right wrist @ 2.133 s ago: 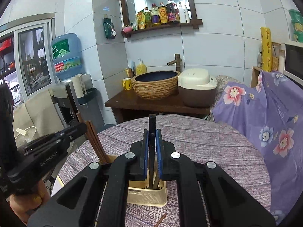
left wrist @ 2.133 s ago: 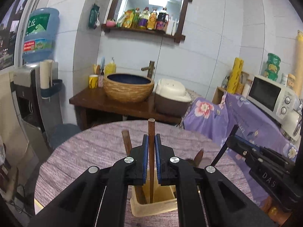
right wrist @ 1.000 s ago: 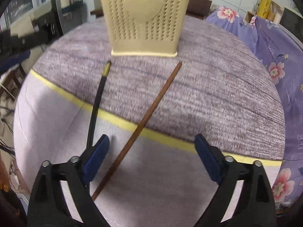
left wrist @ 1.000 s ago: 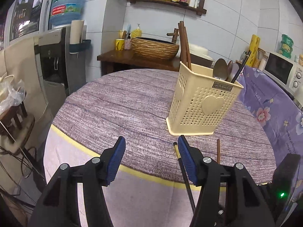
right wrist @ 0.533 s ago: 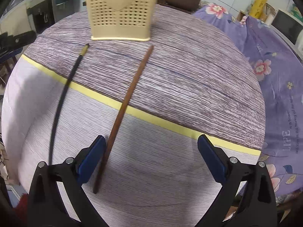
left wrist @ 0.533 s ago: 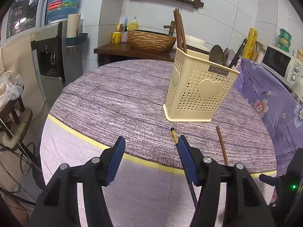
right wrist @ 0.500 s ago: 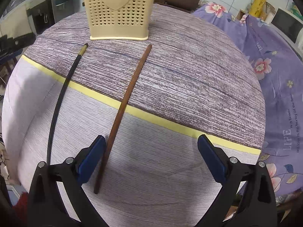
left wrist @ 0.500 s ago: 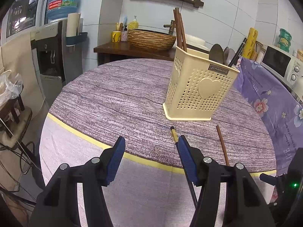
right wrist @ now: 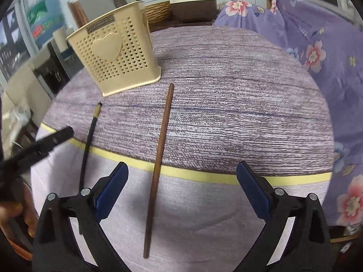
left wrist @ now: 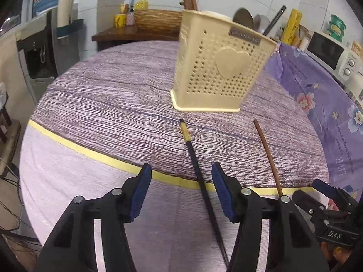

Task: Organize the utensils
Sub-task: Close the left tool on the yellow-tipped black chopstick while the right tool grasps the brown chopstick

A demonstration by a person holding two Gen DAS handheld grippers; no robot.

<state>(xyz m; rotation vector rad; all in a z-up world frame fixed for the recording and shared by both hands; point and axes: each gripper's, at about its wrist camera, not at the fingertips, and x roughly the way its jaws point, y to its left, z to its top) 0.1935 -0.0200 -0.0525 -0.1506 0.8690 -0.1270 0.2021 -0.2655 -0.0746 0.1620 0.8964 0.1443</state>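
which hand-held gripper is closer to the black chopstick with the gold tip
Left. The left hand-held gripper straddles the black chopstick, open. The right hand-held gripper is beside it, open over the brown chopstick.

On the table, the utensil holder is placed at 11 o'clock. Before it two chopsticks are laid side by side, apart: one at 9 o'clock, the other at centre.

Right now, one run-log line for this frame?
left gripper: open, closing, over black chopstick | right gripper: open over brown chopstick | both lie before holder
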